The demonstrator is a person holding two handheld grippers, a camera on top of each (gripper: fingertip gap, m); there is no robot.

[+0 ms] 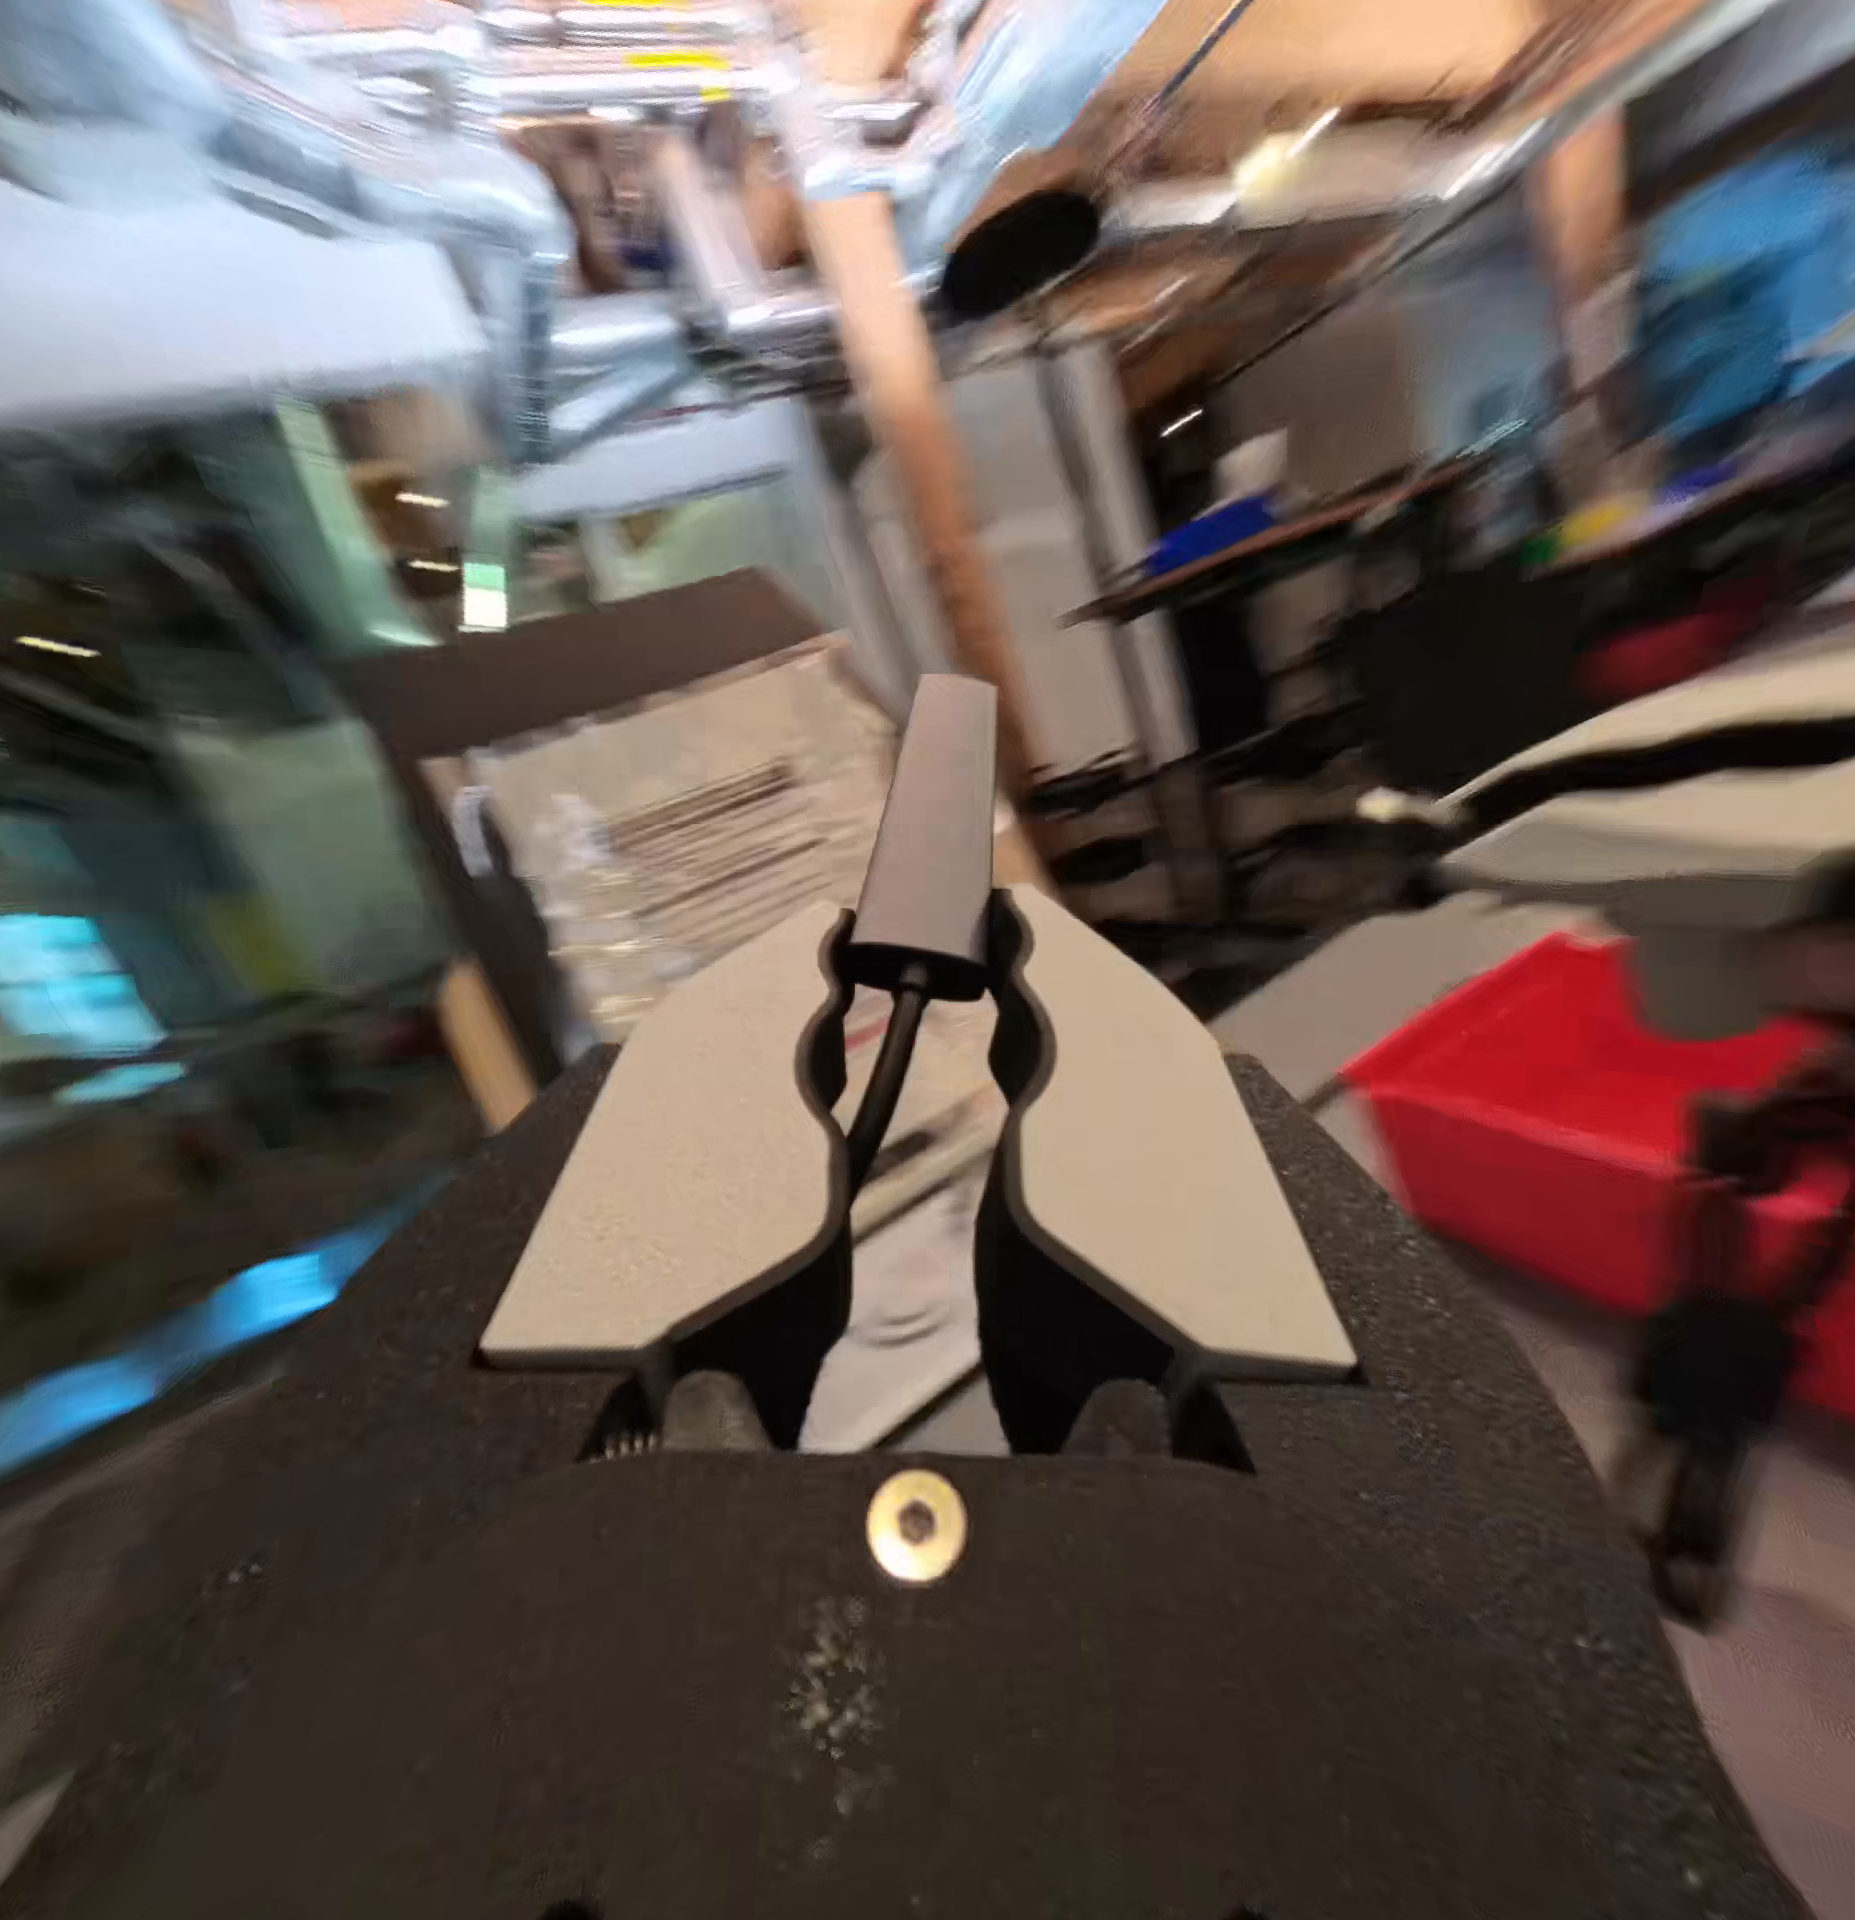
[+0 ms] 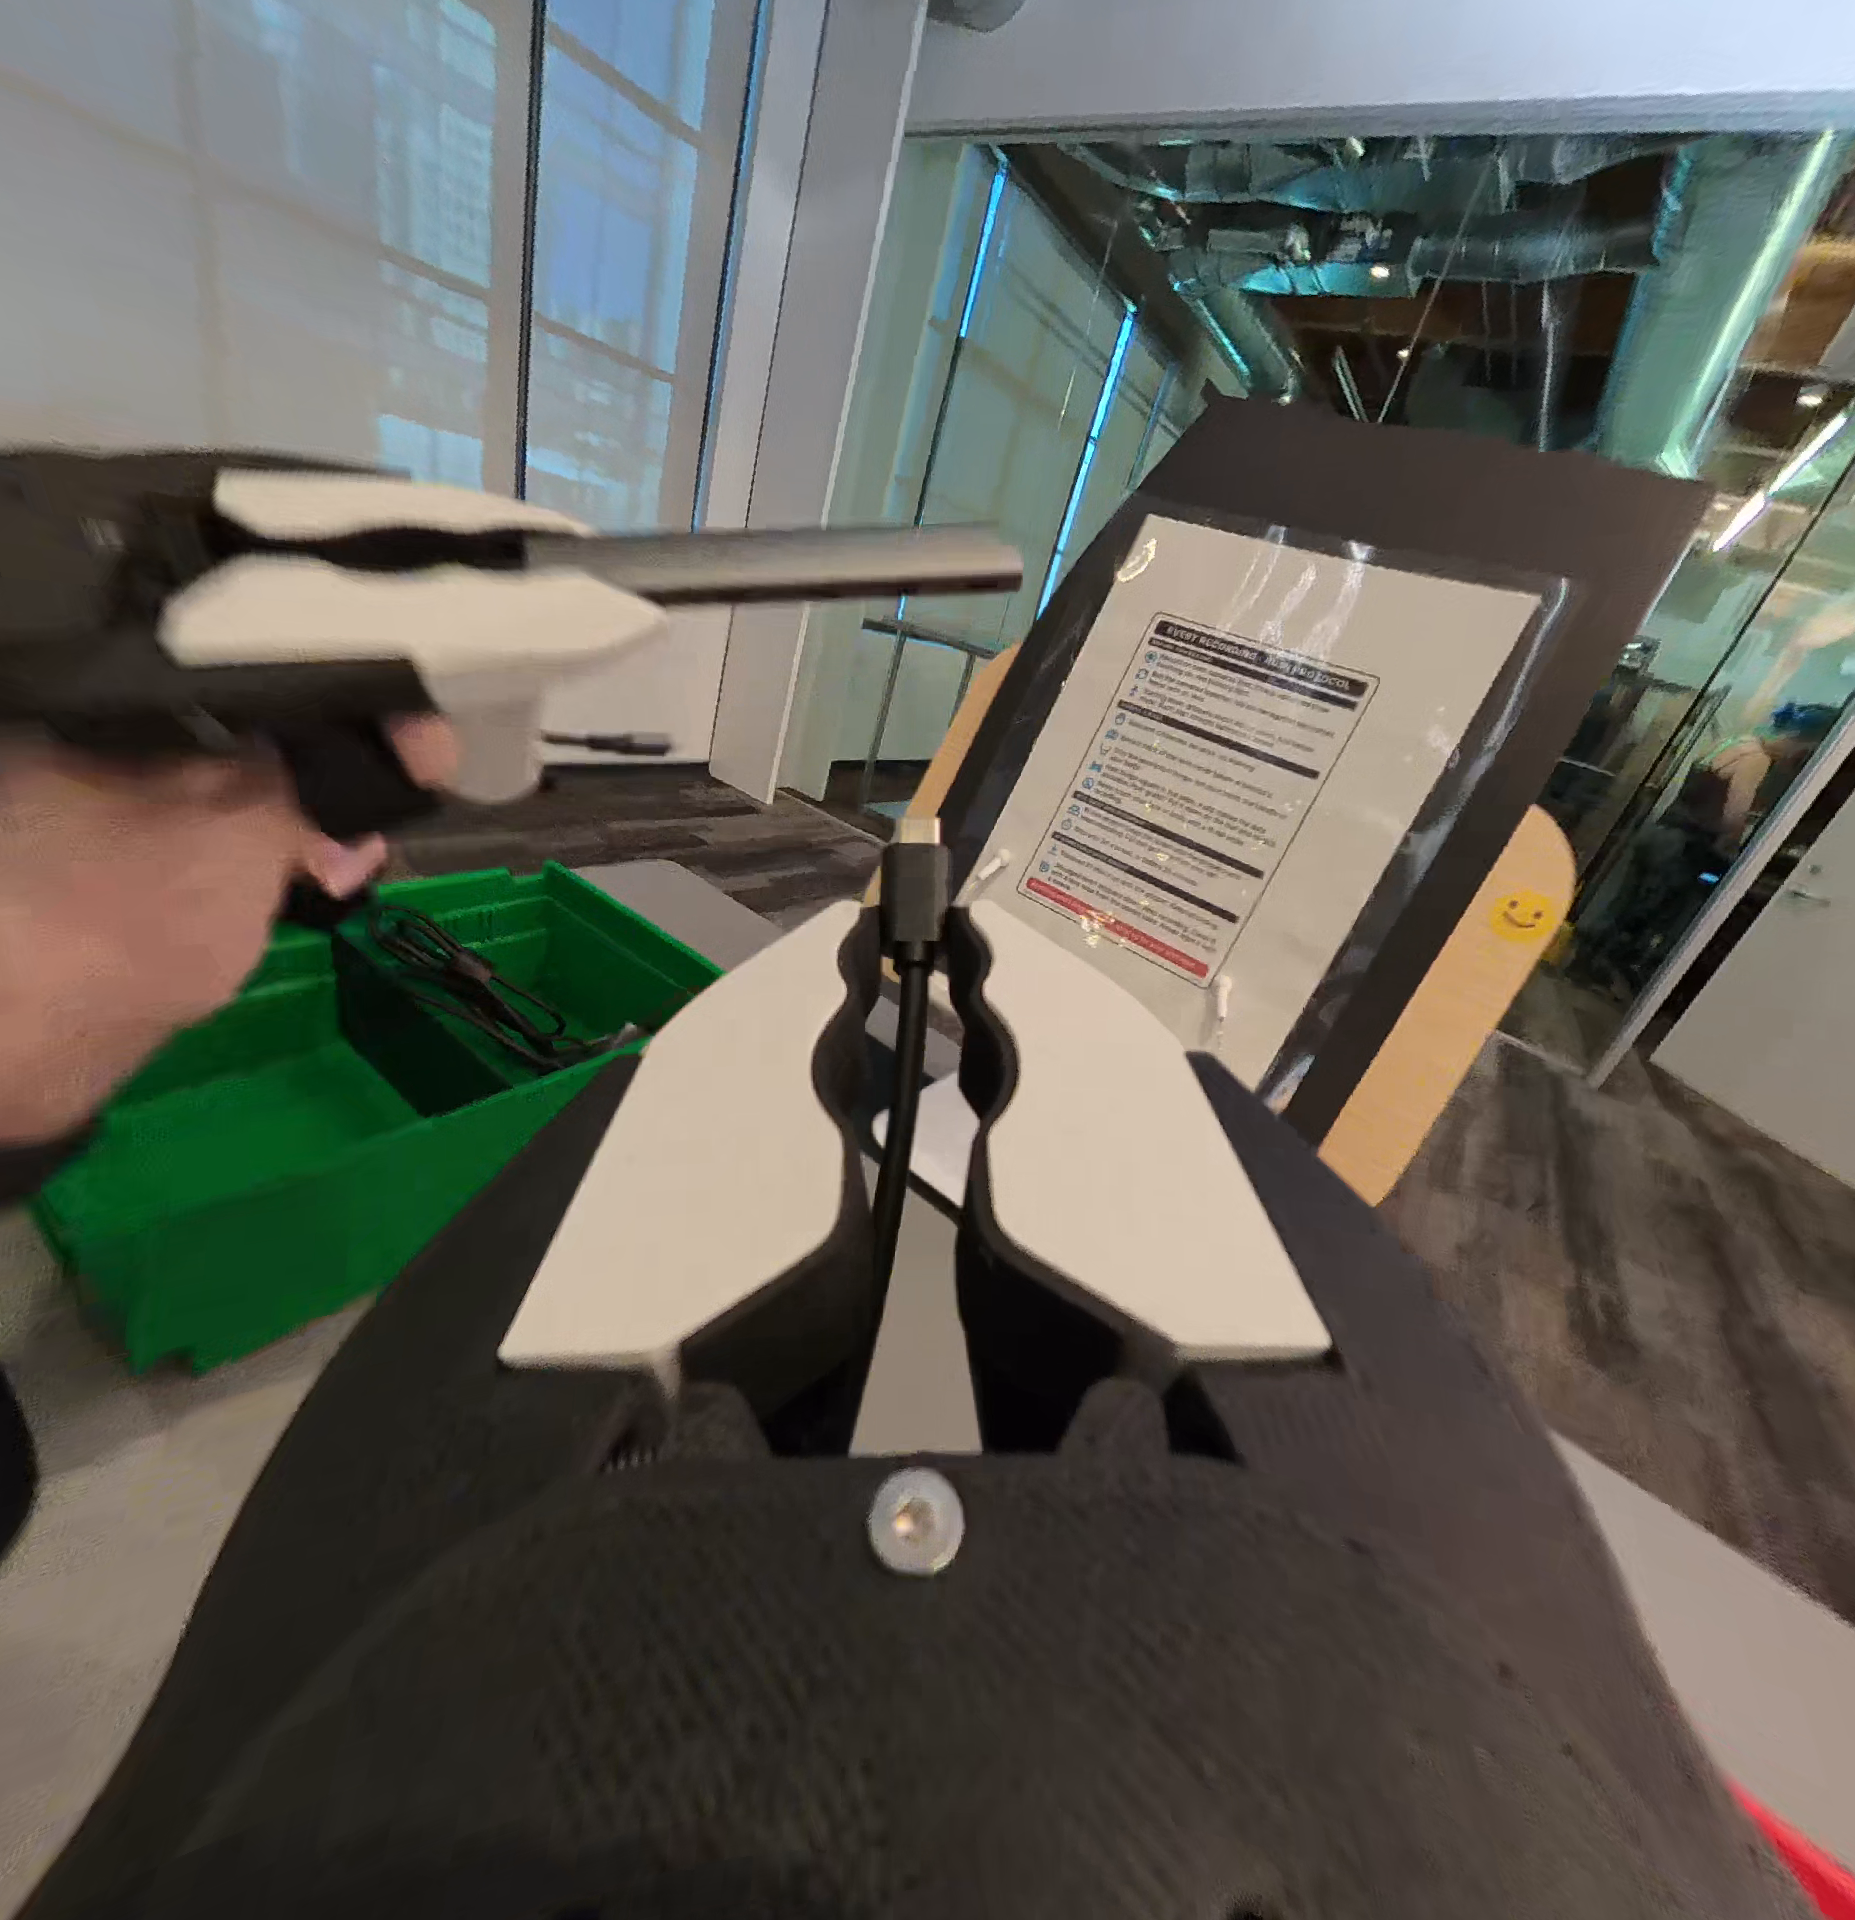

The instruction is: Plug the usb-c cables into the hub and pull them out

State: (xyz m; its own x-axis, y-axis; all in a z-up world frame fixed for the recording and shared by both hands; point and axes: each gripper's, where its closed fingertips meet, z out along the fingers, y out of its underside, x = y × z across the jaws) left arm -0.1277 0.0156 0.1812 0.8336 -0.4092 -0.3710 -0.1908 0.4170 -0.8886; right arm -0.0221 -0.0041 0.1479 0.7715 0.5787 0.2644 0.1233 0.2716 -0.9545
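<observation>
- The hub (image 1: 928,831), a slim grey bar, is clamped at its near end between the fingertips of the left gripper (image 1: 918,961); it is seen pointing forward and away, with its short black lead (image 1: 887,1070) trailing back between the fingers.
- The USB-C cable (image 2: 907,1070) is pinched by the right gripper (image 2: 912,930) just behind its plug (image 2: 918,868), whose metal tip stands upright beyond the fingertips.
- In the right wrist view alone, the left gripper (image 2: 590,582) is shown from the side, held in a hand (image 2: 102,914) up at the left, with the hub (image 2: 798,566) sticking out level to the right, above and apart from the plug.
- A green bin (image 2: 227,1226) holding a coiled black cable (image 2: 466,977) and a printed sheet (image 2: 1245,790) on a black board are shown only there.
- A red bin (image 1: 1546,1132) is shown clearly only in the left wrist view, whose background is heavily blurred.
</observation>
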